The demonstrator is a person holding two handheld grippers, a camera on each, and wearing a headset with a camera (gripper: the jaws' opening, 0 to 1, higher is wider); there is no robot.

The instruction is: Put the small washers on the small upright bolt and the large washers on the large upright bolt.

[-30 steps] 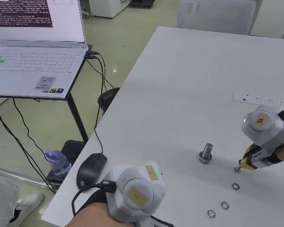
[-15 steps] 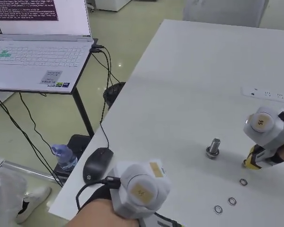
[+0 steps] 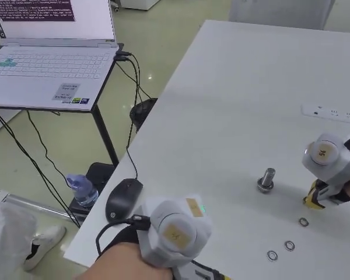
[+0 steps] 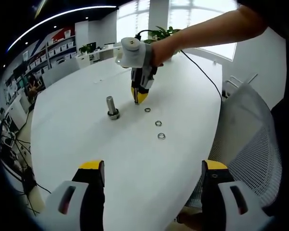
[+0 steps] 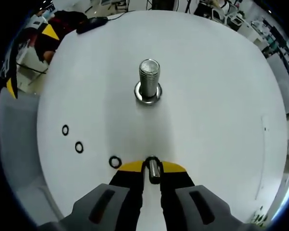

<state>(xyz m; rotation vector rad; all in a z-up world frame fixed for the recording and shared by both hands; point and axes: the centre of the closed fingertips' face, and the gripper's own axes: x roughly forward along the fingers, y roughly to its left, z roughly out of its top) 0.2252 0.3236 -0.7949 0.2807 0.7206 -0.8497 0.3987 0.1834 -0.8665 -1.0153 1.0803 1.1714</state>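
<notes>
Obs.: the right hand-held gripper points down at the tabletop, well in from its left edge. Its jaws are clamped on the small bolt, which stands upright between the yellow tips. Whether the bolt foot touches the surface: cannot tell.

The large bolt stands upright and free, just beside the right hand-held gripper on the side toward the left edge. It has a wider collar at its base; head or washer, cannot tell.

Three washers lie flat in a short row between the small bolt and the near edge. The nearest one lies just beside the right jaw tips.

The left hand-held gripper hangs at the near edge, jaws wide apart, nothing between them.

A mouse sits at the near left corner. A power strip lies farther in toward the far edge.
</notes>
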